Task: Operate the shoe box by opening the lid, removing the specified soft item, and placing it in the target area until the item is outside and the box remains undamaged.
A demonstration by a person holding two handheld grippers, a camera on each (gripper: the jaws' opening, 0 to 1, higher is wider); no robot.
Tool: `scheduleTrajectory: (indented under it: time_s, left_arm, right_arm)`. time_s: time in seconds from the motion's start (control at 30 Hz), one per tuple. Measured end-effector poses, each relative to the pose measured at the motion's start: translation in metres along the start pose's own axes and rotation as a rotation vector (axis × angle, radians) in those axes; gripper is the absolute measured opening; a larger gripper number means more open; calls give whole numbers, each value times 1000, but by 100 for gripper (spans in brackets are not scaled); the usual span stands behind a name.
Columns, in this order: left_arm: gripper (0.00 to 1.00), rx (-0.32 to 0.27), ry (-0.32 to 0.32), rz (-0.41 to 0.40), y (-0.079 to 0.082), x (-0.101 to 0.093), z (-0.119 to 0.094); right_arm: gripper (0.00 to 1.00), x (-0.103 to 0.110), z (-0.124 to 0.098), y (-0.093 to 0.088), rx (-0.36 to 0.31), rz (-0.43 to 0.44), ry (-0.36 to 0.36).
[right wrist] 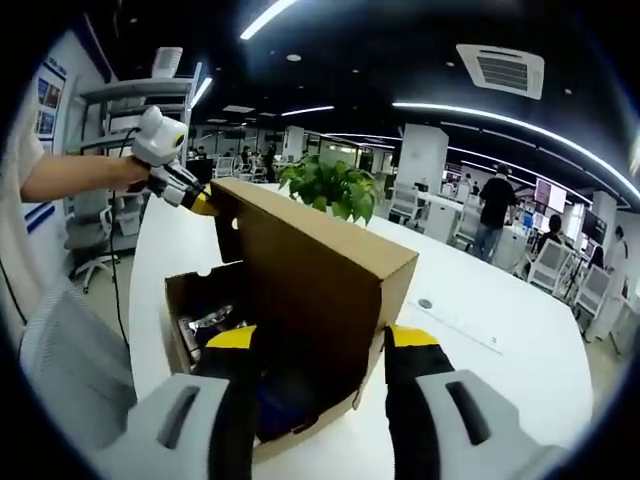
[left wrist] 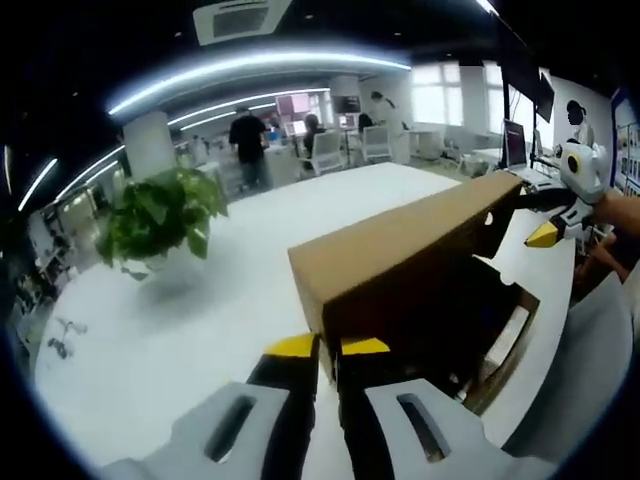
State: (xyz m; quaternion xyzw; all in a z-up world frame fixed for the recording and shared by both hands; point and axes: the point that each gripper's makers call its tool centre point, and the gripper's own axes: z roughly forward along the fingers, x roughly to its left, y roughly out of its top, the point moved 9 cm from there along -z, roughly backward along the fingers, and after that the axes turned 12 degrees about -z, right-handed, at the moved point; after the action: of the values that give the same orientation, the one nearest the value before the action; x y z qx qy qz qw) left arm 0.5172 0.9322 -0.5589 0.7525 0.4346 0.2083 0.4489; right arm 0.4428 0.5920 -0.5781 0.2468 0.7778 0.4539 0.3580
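Note:
A brown cardboard shoe box [right wrist: 183, 305] stands on a white table [left wrist: 200, 330], its hinged lid [left wrist: 400, 245] raised on edge. My left gripper [left wrist: 328, 346] is shut on the near corner of the lid. From the right gripper view it [right wrist: 200, 200] holds the far corner of the lid [right wrist: 310, 260]. My right gripper [right wrist: 321, 337] is open, its jaws wide apart either side of the lid's near end. It [left wrist: 545, 232] sits at the far end in the left gripper view. Inside the box lie a crinkled shiny item [right wrist: 212, 322] and a dark blue soft item [right wrist: 300, 390].
A potted green plant [left wrist: 160, 215] stands on the table beyond the box. A grey chair [right wrist: 70, 370] sits at the table's edge beside the box. A person's forearm [right wrist: 70, 175] reaches in. Desks, chairs and people fill the office behind.

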Motion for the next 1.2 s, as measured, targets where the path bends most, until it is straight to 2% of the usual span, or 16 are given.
scheduleTrajectory:
  time_s: [0.27,0.4,0.53,0.97,1.2]
  left_arm:
    - [0,-7,10,-6,6,2,4]
    - [0,-14,13,-16,9,4,7]
    - [0,-19,15,-13,12,5,10]
    - [0,-21,10,-17,19,11,20]
    - [0,-17,6,-14,24,15,27]
  right_arm:
    - [41,-9,5,-1,-5,-7,-19]
    - [32,-17,7,-3,-5,6,-48]
    - [26,-21,9,-12,15,25,-59]
    - [22,-15,15,-52,134,31,-81]
    - [14,-15,22,-64,152,11,-98]
